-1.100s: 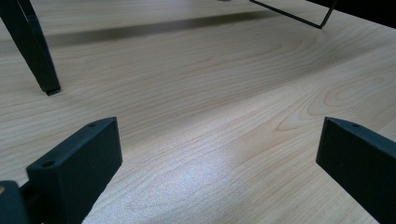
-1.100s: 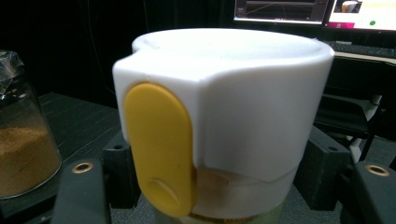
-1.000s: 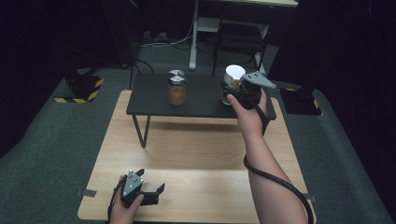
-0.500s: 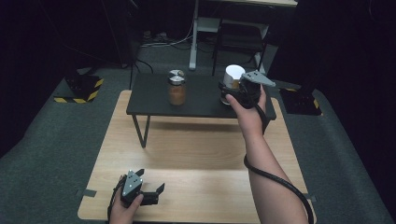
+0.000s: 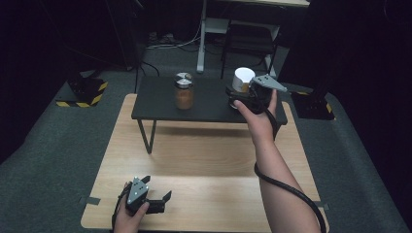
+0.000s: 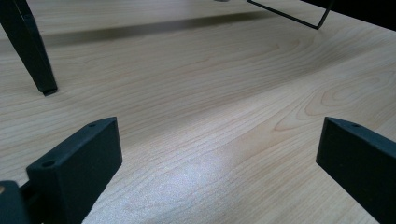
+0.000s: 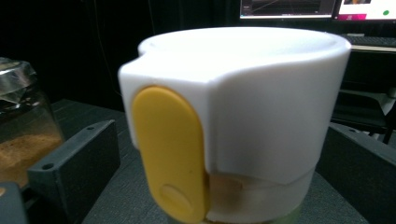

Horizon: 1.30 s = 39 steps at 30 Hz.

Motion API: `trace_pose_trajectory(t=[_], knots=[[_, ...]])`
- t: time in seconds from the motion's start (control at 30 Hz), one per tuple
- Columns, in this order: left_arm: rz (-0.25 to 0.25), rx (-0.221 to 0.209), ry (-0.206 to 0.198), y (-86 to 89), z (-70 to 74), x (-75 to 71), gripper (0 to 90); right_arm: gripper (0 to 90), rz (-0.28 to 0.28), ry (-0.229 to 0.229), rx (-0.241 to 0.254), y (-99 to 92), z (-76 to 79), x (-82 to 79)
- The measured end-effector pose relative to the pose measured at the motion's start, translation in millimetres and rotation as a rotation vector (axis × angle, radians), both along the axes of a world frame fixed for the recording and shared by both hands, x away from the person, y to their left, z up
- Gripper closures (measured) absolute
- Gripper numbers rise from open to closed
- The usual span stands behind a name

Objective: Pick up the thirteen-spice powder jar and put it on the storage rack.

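two jaws just opened beside white lid (image 7: 243, 107), yellow tab (image 7: 170, 154) visible close-up

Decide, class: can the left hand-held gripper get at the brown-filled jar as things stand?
Probably yes: the left hand-held gripper stands open on the wooden table, nothing between it and the jar on the raised black shelf.

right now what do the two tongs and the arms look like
Both tongs, left and right, are black with blocky jaws and a grey three-cornered plate on top. A black cable trails along the right forearm. The forearms are bare, no sleeves.
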<state>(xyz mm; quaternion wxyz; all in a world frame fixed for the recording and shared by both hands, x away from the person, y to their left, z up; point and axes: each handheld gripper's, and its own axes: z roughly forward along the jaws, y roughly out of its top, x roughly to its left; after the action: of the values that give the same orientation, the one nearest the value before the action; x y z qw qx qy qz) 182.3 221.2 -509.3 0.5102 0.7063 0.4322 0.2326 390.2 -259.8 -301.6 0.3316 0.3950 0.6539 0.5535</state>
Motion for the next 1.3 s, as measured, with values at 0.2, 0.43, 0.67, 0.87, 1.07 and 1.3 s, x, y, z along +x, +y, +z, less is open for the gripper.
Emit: trace_pose_trajectory(t=[0.2, 0.43, 0.67, 0.87, 1.07, 1.3], knots=[[-0.003, 0.002, -0.001, 0.0, 0.0, 0.0, 0.6, 0.0, 0.0, -0.002, 0.013, -4.2, -0.7, -2.9], [-0.003, 0.002, -0.001, 0.0, 0.1, 0.1, 0.6, 0.0, 0.016, -0.021, 0.026, -12.3, -4.5, -11.7], [-0.006, 0.001, -0.005, 0.5, -0.4, -0.3, 0.6, 0.0, 0.022, -0.036, 0.032, -17.7, -6.2, -20.5], [-0.011, 0.003, -0.008, 0.8, -0.5, -0.5, 0.6, 0.0, 0.046, -0.058, 0.035, -25.2, -9.4, -33.9], [-0.011, 0.004, -0.009, 0.6, -0.5, -0.6, 0.6, 0.0, 0.064, -0.072, 0.053, -32.4, -16.8, -47.8], [-0.012, 0.007, -0.014, 0.1, -0.8, -1.3, 0.6, 0.0, 0.081, -0.087, 0.051, -38.6, -25.2, -61.2]])
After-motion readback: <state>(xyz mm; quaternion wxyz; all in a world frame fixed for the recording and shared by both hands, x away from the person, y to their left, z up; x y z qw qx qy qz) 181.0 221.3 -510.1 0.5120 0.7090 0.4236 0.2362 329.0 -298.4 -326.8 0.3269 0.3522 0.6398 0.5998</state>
